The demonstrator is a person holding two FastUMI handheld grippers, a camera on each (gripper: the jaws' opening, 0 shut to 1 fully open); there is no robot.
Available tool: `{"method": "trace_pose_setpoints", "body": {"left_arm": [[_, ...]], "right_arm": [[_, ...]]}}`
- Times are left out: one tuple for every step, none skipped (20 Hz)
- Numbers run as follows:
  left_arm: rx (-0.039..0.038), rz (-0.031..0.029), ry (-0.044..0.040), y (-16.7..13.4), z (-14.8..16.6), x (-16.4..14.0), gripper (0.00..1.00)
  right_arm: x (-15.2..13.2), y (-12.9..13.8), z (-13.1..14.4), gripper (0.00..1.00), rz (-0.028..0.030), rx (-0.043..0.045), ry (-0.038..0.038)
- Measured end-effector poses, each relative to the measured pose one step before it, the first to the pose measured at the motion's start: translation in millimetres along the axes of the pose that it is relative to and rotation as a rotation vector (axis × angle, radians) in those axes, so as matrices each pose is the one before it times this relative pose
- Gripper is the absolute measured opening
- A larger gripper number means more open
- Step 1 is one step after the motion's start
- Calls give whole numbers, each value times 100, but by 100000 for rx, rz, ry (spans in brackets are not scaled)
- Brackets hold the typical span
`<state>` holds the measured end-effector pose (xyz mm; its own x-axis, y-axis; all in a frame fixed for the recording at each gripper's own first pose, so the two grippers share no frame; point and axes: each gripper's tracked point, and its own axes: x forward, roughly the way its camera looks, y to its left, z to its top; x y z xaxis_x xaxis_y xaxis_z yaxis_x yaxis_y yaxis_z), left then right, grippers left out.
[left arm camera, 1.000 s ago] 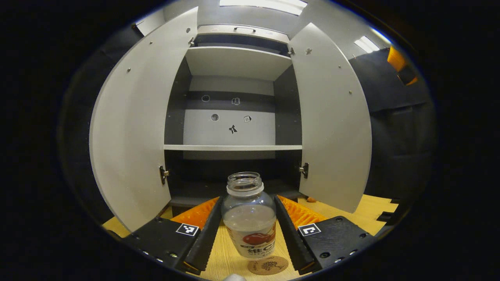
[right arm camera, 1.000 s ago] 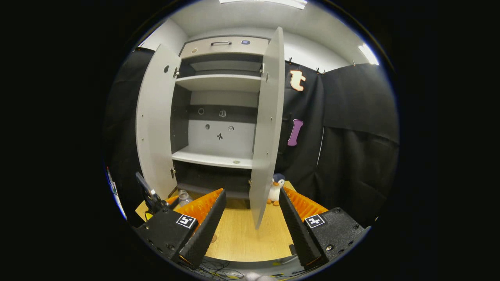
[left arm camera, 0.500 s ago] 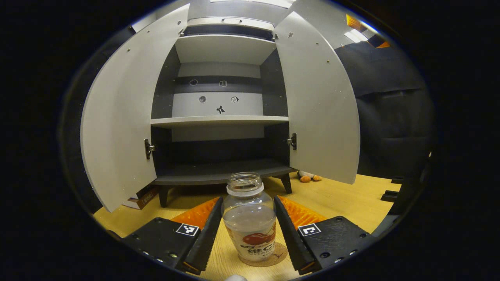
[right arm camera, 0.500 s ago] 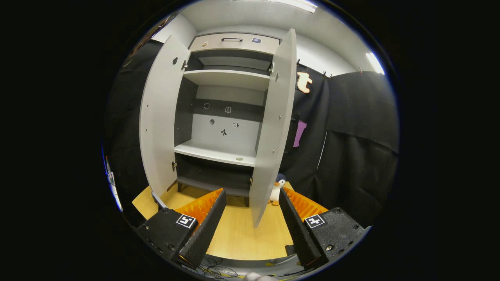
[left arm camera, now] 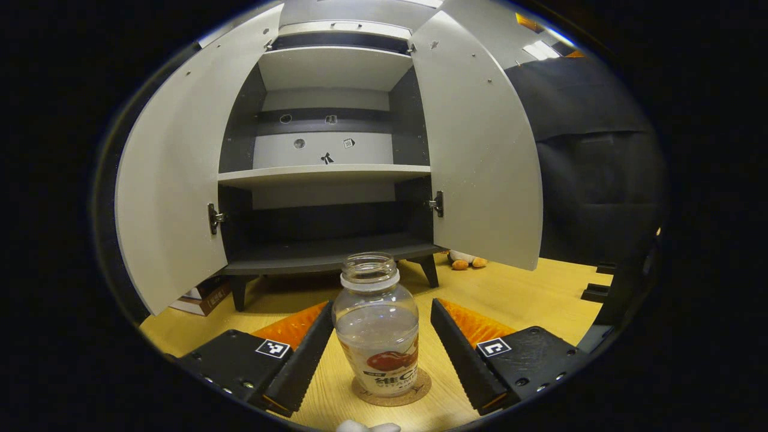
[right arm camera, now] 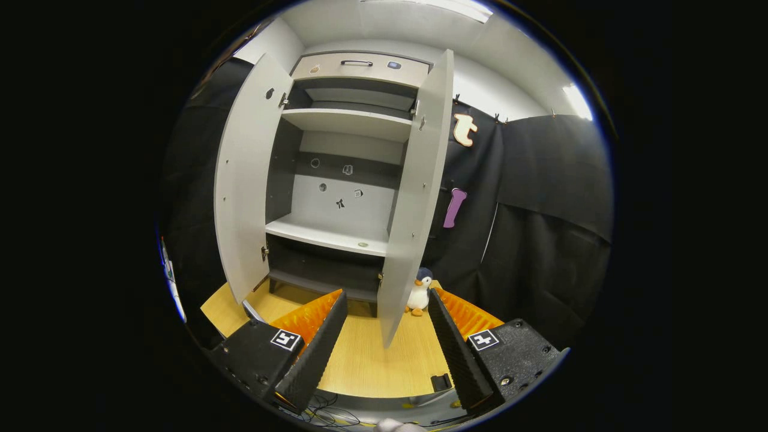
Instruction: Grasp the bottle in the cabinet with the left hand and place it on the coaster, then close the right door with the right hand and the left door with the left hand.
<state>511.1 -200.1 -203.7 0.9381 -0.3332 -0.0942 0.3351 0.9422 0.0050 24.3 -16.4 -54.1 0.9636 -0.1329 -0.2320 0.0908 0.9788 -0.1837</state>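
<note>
Your left hand-held gripper (left arm camera: 383, 336) has its fingers spread apart on either side of the bottle (left arm camera: 377, 327), with a visible gap between each finger and the glass, so it grips nothing. The bottle stands upright and uncapped on the round coaster (left arm camera: 391, 390), which lies flat on the wooden bench (left arm camera: 528, 297). In the left gripper view the bottle sits at 6 o'clock, between your two fingers, and the coaster's rim peeks out beneath it toward 5 o'clock.

Beyond the bottle, at 12 o'clock, the cabinet (left arm camera: 327, 174) stands with both doors swung wide. The left door (left arm camera: 174, 180) hangs at 9 o'clock and the right door (left arm camera: 480, 144) at 2 o'clock. The shelves look bare apart from small stickers on the back panel.

Your right hand-held gripper (right arm camera: 387, 345) is also open, its fingers well apart and holding nothing, with nothing touching them. In the right gripper view the right door's (right arm camera: 414, 198) lower edge hangs at 12 o'clock, just above the gap between your fingers. A small toy penguin (right arm camera: 419, 294) stands on the bench beside that door, at about 1 o'clock. Loose cables (right arm camera: 336, 415) lie at the bench's near edge, at 6 o'clock.
</note>
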Motion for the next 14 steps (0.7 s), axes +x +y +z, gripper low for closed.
{"method": "trace_pose_setpoints", "body": {"left_arm": [[30,-28,-1082,229,791,59,96],[-34,176,-1431,182,1018,132,96],[-388,65,-1372,166,1075,90,96],[-117,792,-1243,294,1359,88,96],[144,322,-1370,162,1647,194,96],[-214,364,-1549,93,1815,150,96],[-1358,237,-1183,209,1775,-46,96],[-1823,74,-1575,138,1971,61,96],[-1892,-712,-1541,25,2106,-57,96],[-1919,-2093,-647,-332,2089,-192,96],[-1635,-1388,-147,-181,2040,-269,96],[-1456,-583,518,39,1939,-376,96],[-1405,507,-906,236,2111,-480,96],[-1133,424,-1263,319,2082,-603,96]], "right_arm": [[-206,-148,206,84,-321,304,-656],[-203,-123,169,84,-275,436,-489],[-176,-39,141,84,-193,564,-535],[-203,-99,269,84,-415,557,-413],[-253,-37,350,84,-53,702,-738],[-336,-44,649,84,-44,842,-1637],[-271,-34,622,84,-227,397,-1777],[-247,-134,604,84,-452,-16,-1957],[-269,-67,497,84,-263,157,-1769],[-254,-62,481,84,-141,721,-1386],[-334,-81,357,84,30,976,-1086],[-178,-266,240,84,-1071,716,-675],[-163,-236,305,83,-400,1195,-1050],[-136,74,330,83,217,1999,-1048]]}}
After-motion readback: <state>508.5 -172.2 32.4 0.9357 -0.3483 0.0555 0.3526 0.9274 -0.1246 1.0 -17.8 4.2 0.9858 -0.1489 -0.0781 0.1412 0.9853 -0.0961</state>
